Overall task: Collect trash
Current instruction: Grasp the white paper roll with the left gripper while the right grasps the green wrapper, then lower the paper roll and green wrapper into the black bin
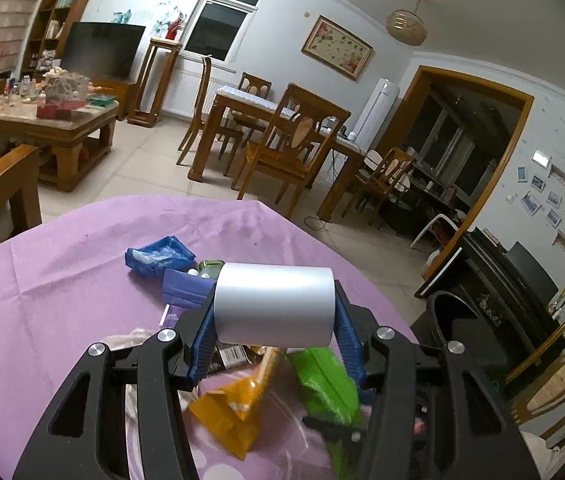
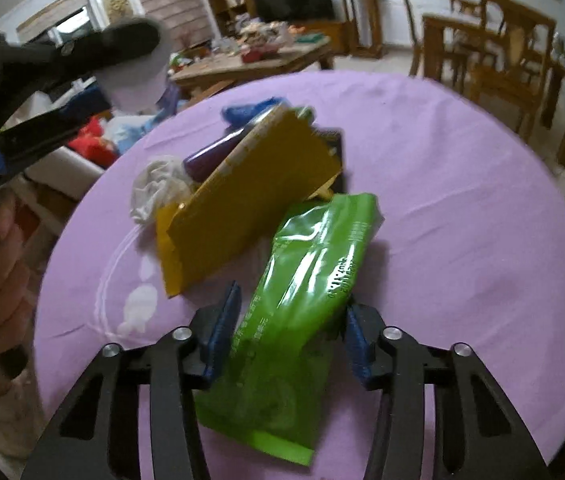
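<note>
Silver-grey and smooth, the cylinder (image 1: 274, 306) sat crosswise in the left gripper (image 1: 276, 320), both blue pads pressed to its flat ends, lifted clear above the trash pile on the purple cloth (image 1: 62, 280). Such a slick surface likely wanted steady squeeze and a level carry, since tilting might let it slide out. The right gripper (image 2: 290, 336) straddled the green pouch (image 2: 314, 264), its jaws spread with a blue pad on each side; whether either pad touched the film could not be told. Closing across the pouch's narrow middle seemed the sound choice, as the glossy film would probably crumple and slip. The pouch lay partly against the yellow packet (image 2: 242, 196), so a straight lift should spare its neighbour. Beyond lay a white crumpled wad (image 2: 154, 188), a purple tube (image 2: 210, 156) and a blue wrapper (image 1: 158, 256). A dark bin (image 1: 458, 328) stood just off the table's right edge, with open floor behind it; wooden chairs (image 1: 290, 148) stood well apart, leaving room to swing that way
</note>
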`<state>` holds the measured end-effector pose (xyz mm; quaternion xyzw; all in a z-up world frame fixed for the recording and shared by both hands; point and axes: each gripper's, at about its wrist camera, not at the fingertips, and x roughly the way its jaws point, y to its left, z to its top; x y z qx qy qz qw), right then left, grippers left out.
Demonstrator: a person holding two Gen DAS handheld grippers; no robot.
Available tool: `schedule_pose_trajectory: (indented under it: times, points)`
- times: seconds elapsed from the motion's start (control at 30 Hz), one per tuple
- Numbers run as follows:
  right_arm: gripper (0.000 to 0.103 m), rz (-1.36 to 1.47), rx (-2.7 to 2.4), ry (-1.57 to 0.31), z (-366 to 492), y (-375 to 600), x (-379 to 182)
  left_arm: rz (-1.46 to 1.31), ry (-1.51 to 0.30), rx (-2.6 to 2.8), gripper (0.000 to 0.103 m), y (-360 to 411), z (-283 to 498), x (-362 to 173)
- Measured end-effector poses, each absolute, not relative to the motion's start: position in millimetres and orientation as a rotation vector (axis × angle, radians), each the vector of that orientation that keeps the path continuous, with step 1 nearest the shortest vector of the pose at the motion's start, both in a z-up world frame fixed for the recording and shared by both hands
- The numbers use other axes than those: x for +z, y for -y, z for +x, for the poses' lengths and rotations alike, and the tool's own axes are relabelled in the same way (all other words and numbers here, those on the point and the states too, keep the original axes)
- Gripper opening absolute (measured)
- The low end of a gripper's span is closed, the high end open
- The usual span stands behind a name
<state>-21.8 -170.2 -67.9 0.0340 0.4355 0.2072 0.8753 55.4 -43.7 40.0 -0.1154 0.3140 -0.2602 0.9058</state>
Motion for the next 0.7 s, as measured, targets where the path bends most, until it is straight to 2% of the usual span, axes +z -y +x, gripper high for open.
schedule_pose_trajectory:
  times: [0.3,0.5,0.7]
  points:
    - [0.045,0.281,0.357,-0.706,-50,285,-22,-0.188,-0.636,-0.592,0.051,85,40,49]
    - [0.045,0.391,0.196,-0.567,-91,397,-4,-0.129,-0.654,-0.712,0.051,164,32,48]
    - [0.045,0.491,0.051,-0.516,-133,495,-15,-0.078,-0.701,-0.871,0.051,267,22,30]
